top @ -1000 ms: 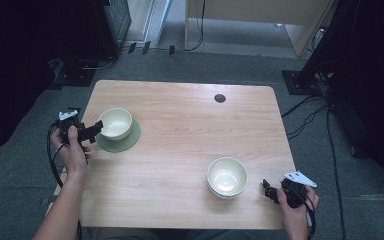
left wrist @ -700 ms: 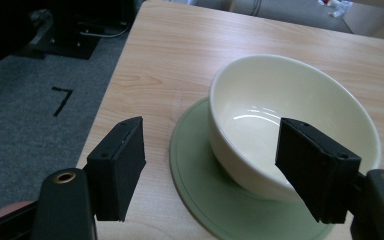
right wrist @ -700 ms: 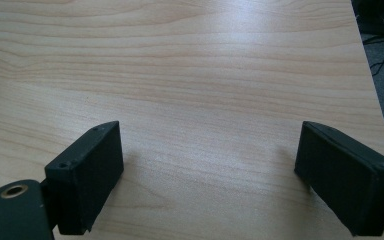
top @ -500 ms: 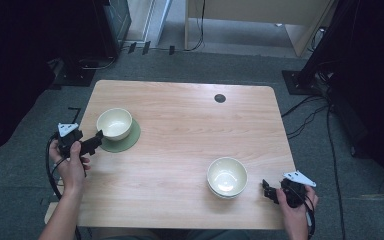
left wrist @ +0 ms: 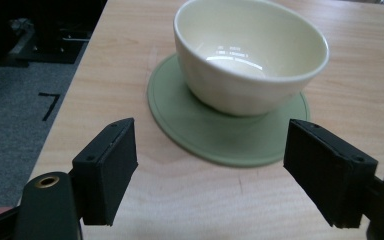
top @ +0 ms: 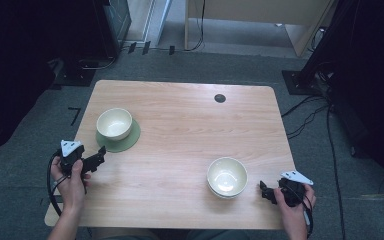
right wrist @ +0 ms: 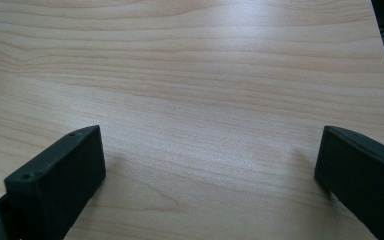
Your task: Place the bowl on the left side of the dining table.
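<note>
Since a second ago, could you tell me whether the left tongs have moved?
Yes. The left tongs have backed off from the bowl on the green mat, toward the table's near-left edge, opening with nothing between them.

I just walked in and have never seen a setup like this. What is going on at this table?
A person sits at a wooden table with a hand-held gripper in each hand. The left hand-held gripper has just let go of a cream bowl that sits on a green saucer, and has backed away, jaws opening. The right hand-held gripper rests open beside a second cream bowl, not touching it.
</note>
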Demonstrator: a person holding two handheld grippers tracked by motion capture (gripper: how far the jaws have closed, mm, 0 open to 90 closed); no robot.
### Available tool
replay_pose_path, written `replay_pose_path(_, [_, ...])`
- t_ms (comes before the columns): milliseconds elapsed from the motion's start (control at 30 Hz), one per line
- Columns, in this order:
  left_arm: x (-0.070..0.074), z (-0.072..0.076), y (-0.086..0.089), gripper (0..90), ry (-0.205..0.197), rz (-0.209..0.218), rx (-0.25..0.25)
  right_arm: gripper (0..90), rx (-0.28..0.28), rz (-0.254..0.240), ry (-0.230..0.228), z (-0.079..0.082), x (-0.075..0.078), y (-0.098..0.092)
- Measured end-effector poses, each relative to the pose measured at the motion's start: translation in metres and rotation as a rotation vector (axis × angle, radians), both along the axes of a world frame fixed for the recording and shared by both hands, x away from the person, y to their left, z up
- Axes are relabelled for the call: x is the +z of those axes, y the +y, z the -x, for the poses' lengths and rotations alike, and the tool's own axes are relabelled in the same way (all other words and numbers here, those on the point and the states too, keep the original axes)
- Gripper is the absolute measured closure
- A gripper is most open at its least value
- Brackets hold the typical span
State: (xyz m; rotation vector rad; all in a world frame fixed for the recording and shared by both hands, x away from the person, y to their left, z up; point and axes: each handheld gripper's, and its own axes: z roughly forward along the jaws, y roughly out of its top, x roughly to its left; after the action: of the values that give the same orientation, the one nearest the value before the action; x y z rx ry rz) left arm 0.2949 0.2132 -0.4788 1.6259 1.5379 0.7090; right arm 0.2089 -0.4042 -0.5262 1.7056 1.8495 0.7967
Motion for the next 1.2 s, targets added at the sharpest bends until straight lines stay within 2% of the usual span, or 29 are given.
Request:
replay_pose_path(200, [-0.012, 0.015, 0.003, 20.9, 0.004, -0.002, -0.006, 0.0, 0.0, 0.001, 0.001, 0.0, 0.0, 0.0])
replay_pose_path(333, [-0.022, 0.024, 0.006, 20.8, 0.025, -0.01, -0.019, 0.0, 0.0, 0.001, 0.001, 0.0, 0.0, 0.0])
replay_pose_path(433, [-0.032, 0.031, 0.011, 20.8, 0.043, 0.006, -0.016, 0.0, 0.001, 0.001, 0.001, 0.0, 0.0, 0.0])
replay_pose_path(633, [-0.037, 0.037, 0.015, 20.8, 0.067, -0.018, -0.033, 0.0, 0.0, 0.001, 0.001, 0.0, 0.0, 0.0])
replay_pose_path(767, [-0.036, 0.041, 0.02, 20.8, 0.065, -0.022, -0.027, 0.0, 0.0, 0.001, 0.001, 0.0, 0.0, 0.0])
replay_pose_path(900, [-0.037, 0.045, 0.024, 20.8, 0.076, -0.049, -0.035, 0.0, 0.0, 0.001, 0.001, 0.0, 0.0, 0.0])
replay_pose_path(967, [-0.037, 0.047, 0.026, 20.6, 0.1, -0.068, -0.055, 0.0, 0.0, 0.001, 0.001, 0.0, 0.0, 0.0])
replay_pose_path(1033, [-0.038, 0.047, 0.027, 20.2, 0.126, -0.061, -0.065, 0.0, 0.0, 0.001, 0.001, 0.0, 0.0, 0.0])
replay_pose_path(1100, [-0.038, 0.048, 0.027, 19.8, 0.123, -0.056, -0.065, 0.0, 0.0, 0.001, 0.001, 0.0, 0.0, 0.0])
replay_pose_path(1167, [-0.038, 0.048, 0.027, 19.9, 0.125, -0.067, -0.062, 0.0, 0.0, 0.001, 0.001, 0.0, 0.0, 0.0])
replay_pose_path(1200, [-0.038, 0.048, 0.024, 19.9, 0.129, -0.087, -0.069, 0.0, 0.0, 0.001, 0.001, 0.0, 0.0, 0.0])
